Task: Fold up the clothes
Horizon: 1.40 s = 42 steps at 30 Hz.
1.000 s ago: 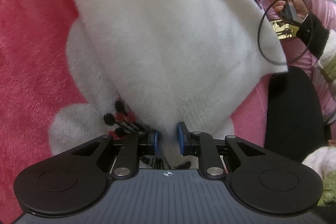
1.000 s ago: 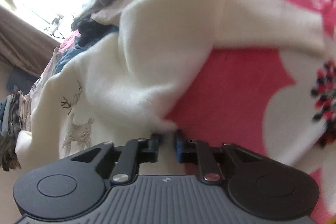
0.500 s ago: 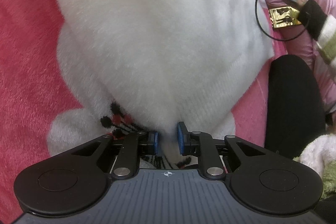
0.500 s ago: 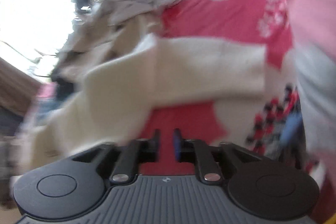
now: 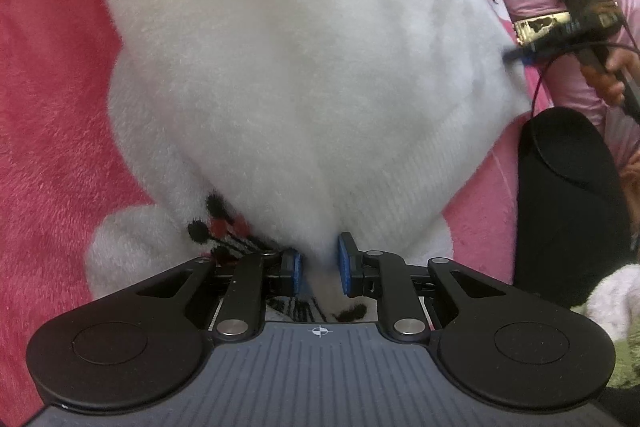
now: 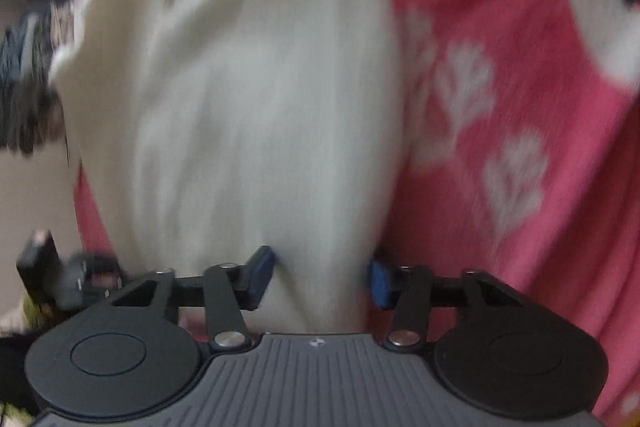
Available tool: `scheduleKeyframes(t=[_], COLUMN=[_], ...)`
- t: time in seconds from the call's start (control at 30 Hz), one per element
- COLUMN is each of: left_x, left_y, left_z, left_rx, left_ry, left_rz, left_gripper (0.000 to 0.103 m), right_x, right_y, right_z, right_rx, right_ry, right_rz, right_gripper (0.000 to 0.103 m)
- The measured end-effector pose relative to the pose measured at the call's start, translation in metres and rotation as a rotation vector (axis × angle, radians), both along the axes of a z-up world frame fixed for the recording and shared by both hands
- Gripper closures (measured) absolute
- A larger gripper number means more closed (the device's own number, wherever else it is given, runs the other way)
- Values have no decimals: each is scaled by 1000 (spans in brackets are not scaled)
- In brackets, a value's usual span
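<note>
Your left gripper (image 5: 319, 263) pinches a bunched edge of the white sweater (image 5: 288, 67), its blue pads pressed into the fleece just above the ribbed hem. That hold looks meant to keep the hem from sliding while the rest of the garment is moved. From the pinch the sweater fans up and away, covering most of the blanket (image 5: 48, 131), the red, flower-printed plush that carries everything here; a black-and-red flower centre shows just left of the pads.

Your right gripper (image 6: 320, 277) stands spread, its fingers well apart, with a band of the sweater (image 6: 256, 107) running up between them. Motion blur hides whether either pad touches the cloth. The stance reads as an approach to a second grab, giving you two points to lift and fold from. In the left view the right tool (image 5: 584, 15) hangs at the sweater's right edge, its cable looping down.

The sweater lies along the blanket's middle, spread but rumpled, no clean fold yet. To its right sits your knee (image 5: 568, 203) in black; more clothes are heaped, blurred, at the blanket's far left in the right view.
</note>
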<state>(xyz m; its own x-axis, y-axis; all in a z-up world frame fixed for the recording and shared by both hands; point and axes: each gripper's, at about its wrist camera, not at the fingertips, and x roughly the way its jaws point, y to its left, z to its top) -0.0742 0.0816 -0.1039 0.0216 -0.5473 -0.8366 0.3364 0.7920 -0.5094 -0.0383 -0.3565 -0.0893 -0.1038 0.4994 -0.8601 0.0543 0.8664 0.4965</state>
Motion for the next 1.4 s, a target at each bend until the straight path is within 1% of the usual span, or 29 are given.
scheduleKeyframes(t=[0.03,0.07,0.13,0.2,0.3,0.4,0.47,0.5,0.57,0.6,0.63,0.67,0.7,0.73,0.77,0.8,0.87,0.9,0.97,1.03,1.1,1.17,1.2,1.23,1.27,1.3,1.33,1.37,1.4], left_x=[-2,-4,-10,-10,-9,-13,-17,-18,-18,-17,-15,-13,-13,-16,-18,-21,-27,-29,-28,-23,-15,-7,-5,-6,-8,-8,-10,-12,-15], left_y=[0,-1,-2,1,4,-8,-21,-27,-37,-38,-36,-34,-29,-24,-19,-13,2,10,22,27,25,10,3,-4,-9,-12,-14,-14,-11], left_z=[1,2,6,12,24,33,30,26,11,5,0,-2,0,3,7,10,16,19,30,42,51,54,54,51,45,36,26,18,15], left_rx=[7,14,24,-7,-93,-139,-146,-138,-92,-71,-67,-70,-74,-66,-58,-45,-13,3,36,35,4,-31,-44,-44,-23,15,54,73,67], left_ry=[-16,-31,-54,-43,-21,-38,-47,-47,-46,-39,-24,-5,8,10,11,14,16,8,-36,-106,-174,-233,-260,-284,-298,-297,-292,-294,-304], left_rz=[3,6,11,16,1,-84,-149,-173,-212,-223,-221,-213,-204,-205,-206,-209,-211,-206,-186,-151,-122,-101,-96,-94,-98,-109,-119,-119,-111], left_gripper=[89,91,93,95,96,96,96,96,95,94,94,93,90,87,83,83,83,83,83,83,83,83,83,83,83,82,82,83,82], right_x=[-5,-10,-15,-17,-22,-12,-5,-1,1,3,4,6,6,6,5,4,1,0,-1,-3,-5,-1,3,3,2,0,-7,-14,-21], right_y=[3,5,8,10,11,6,6,4,3,2,1,0,-2,-6,-11,-15,-21,-22,-18,-14,-5,19,27,36,45,51,55,59,62], right_z=[-4,-7,0,16,48,68,71,67,49,35,25,15,12,18,24,29,50,63,90,117,130,127,121,107,94,83,72,61,49], right_rx=[-22,-45,-68,-90,-122,-172,-209,-235,-240,-246,-274,-303,-300,-301,-303,-305,-334,-354,-315,-274,-192,-132,-120,-120,-120,-122,-162,-204,-245], right_ry=[11,21,-21,-72,-132,-134,-117,-111,-76,-38,-11,16,25,24,22,20,-18,-52,-192,-332,-484,-580,-594,-588,-581,-567,-536,-505,-473], right_rz=[10,20,28,44,87,108,121,122,112,99,90,80,82,68,55,41,37,28,14,0,-4,-11,-11,-13,-15,-24,-22,-19,-16], right_gripper=[75,84,88,90,90,90,90,90,88,86,75,67,66,64,58,57,57,58,61,62,62,62,62,62,62,62,64,64,64])
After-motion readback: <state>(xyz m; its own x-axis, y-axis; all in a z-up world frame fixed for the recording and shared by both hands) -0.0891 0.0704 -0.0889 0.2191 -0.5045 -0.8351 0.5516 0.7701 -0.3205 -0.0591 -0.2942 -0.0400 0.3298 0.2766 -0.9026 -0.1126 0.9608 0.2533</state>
